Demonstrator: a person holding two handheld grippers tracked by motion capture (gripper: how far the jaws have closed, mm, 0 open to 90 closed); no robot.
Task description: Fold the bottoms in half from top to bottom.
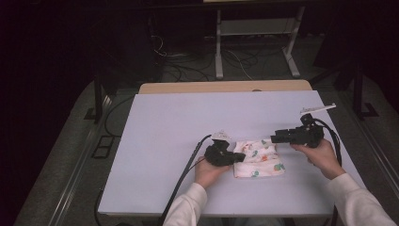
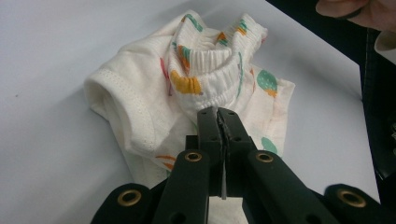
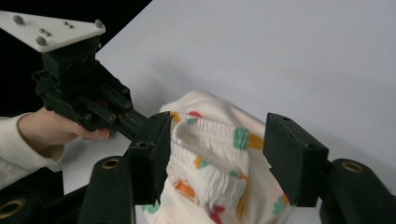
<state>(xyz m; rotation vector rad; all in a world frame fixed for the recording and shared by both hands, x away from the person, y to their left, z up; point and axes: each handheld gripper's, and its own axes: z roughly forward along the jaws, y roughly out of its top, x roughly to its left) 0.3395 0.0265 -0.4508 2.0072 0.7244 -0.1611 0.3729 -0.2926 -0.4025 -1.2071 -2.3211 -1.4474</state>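
A small white garment (image 1: 261, 162) with coloured prints and an elastic waistband lies bunched on the white table (image 1: 179, 122), near the front middle. My left gripper (image 1: 241, 156) comes at it from the left, jaws shut on a fold of the garment (image 2: 140, 102) just below the waistband, seen up close at the left gripper (image 2: 219, 116). My right gripper (image 1: 274, 138) hovers at the garment's upper right corner. Its jaws stand wide open, the right gripper (image 3: 215, 158) straddling the ruffled waistband of the garment (image 3: 210, 140). The left gripper (image 3: 137, 122) shows behind it.
The left gripper's cable (image 1: 186, 169) trails over the front edge of the table. A wooden strip (image 1: 226, 86) runs along the far edge. Beyond it the floor holds cables (image 1: 188, 66) and a metal stand (image 1: 219, 47). Bare tabletop spreads to the left and back.
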